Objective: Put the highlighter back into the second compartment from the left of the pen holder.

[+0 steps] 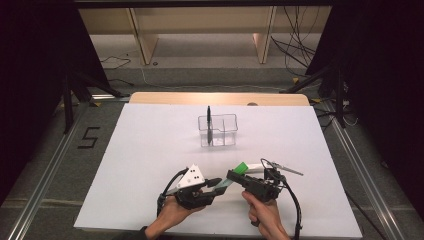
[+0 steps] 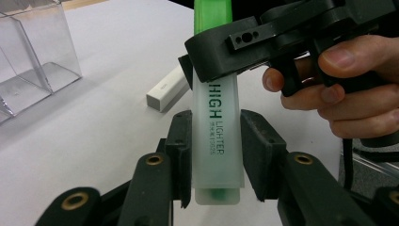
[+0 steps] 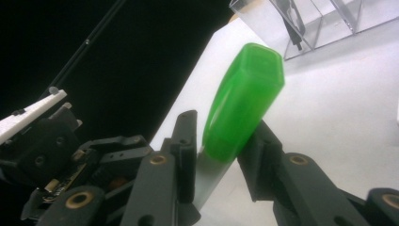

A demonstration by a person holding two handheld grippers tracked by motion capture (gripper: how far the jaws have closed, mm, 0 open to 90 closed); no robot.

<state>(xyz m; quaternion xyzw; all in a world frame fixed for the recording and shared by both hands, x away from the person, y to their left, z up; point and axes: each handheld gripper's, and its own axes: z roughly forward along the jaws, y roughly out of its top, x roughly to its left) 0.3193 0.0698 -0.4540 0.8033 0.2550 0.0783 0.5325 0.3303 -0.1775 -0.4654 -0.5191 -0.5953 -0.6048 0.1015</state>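
The white table [image 1: 150, 165] carried everything. Near its far edge, at the middle, stood a clear organizer [image 1: 218, 130] with a black pen [image 1: 209, 122] upright in its left compartment. Close to the near edge, both hands met over the table. The left gripper [image 1: 212, 184] was clamped on the pale barrel of a highlighter [image 2: 217, 136], its jaws pressing on both sides near the tail end, as the left gripper view showed. The right gripper [image 1: 235, 176] was closed on the same highlighter further along, at the base of its green cap [image 3: 242, 101], with the cap sticking out past the jaws. The highlighter was held between the two grippers, above the table, right of the near edge's middle. A small white eraser [image 2: 168, 88] lay flat on the table just beyond the grippers.
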